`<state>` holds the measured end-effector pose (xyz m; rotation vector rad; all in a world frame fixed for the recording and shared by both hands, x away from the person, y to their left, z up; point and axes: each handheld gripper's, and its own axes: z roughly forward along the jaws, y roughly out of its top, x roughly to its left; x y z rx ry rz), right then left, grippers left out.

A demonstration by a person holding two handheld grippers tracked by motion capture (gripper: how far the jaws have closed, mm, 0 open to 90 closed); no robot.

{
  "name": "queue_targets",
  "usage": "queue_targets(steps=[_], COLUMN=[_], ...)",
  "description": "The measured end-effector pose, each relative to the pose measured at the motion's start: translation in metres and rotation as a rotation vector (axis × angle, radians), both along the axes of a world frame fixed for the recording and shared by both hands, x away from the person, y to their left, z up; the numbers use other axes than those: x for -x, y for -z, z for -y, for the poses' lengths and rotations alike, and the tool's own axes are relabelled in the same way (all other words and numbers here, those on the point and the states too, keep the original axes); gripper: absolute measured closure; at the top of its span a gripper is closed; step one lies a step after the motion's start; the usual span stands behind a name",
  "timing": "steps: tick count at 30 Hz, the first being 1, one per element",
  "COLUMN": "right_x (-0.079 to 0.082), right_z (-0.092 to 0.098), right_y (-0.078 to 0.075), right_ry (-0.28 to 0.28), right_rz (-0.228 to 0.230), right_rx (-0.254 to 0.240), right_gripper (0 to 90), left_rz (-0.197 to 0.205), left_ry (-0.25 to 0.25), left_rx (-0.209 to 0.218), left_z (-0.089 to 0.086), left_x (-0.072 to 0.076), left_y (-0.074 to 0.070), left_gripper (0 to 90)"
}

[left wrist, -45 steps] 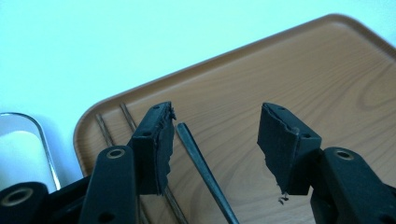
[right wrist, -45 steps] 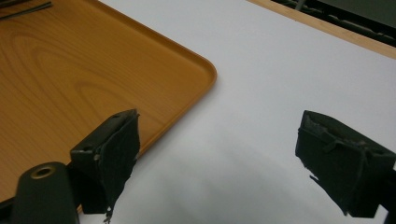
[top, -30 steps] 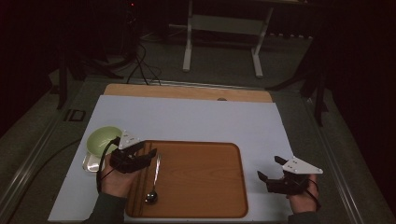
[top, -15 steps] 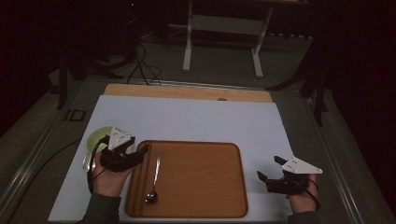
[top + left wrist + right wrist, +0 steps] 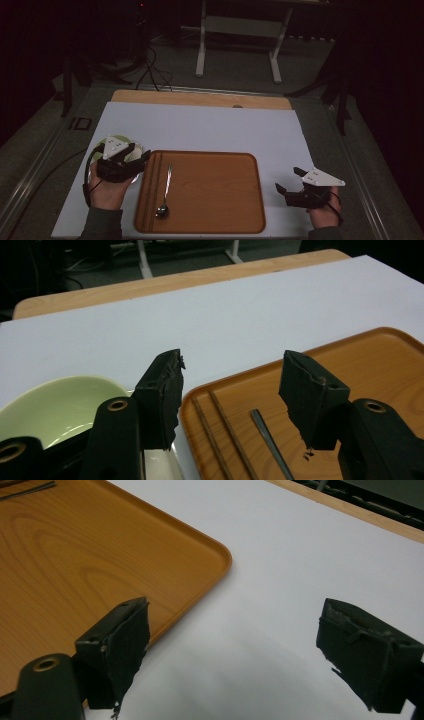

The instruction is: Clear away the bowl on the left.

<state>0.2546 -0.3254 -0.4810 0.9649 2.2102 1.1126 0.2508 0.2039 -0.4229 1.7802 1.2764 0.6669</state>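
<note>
White mat — high view's spoon, left gripper view's chopsticks.

The room was dim. A white metal stand stood at twelve o'clock beyond the table, black cables trailing over grey floor at eleven.

One marking can be read: the letters "ID", dark and boxy, seen from the high view. They stand on the grey border at the left edge of the surface, just outside the far left corner of the white sheet. Nothing else carries readable text, numbers or a brand.
</note>
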Motion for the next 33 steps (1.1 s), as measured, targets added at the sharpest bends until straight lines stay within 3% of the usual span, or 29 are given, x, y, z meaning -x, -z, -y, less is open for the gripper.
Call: queue_targets(steps=[18,33], right_x=[0.0,0.0], right_z=[0.0,0.0], right_y=[0.0,0.0], right_ry=[0.0,0.001], right_rz=[0.001,0.001], right_rx=[-0.001,-0.001], right_gripper=[13.7,13.7], left_rz=[0.039,0.06], left_ry=[-0.083,-0.153], left_rx=[0.01,0.039], left_z=[-0.028,-0.048], left_x=[0.005,0.007], left_y=[-0.011,-0.012], left_gripper=[43.1,41.9])
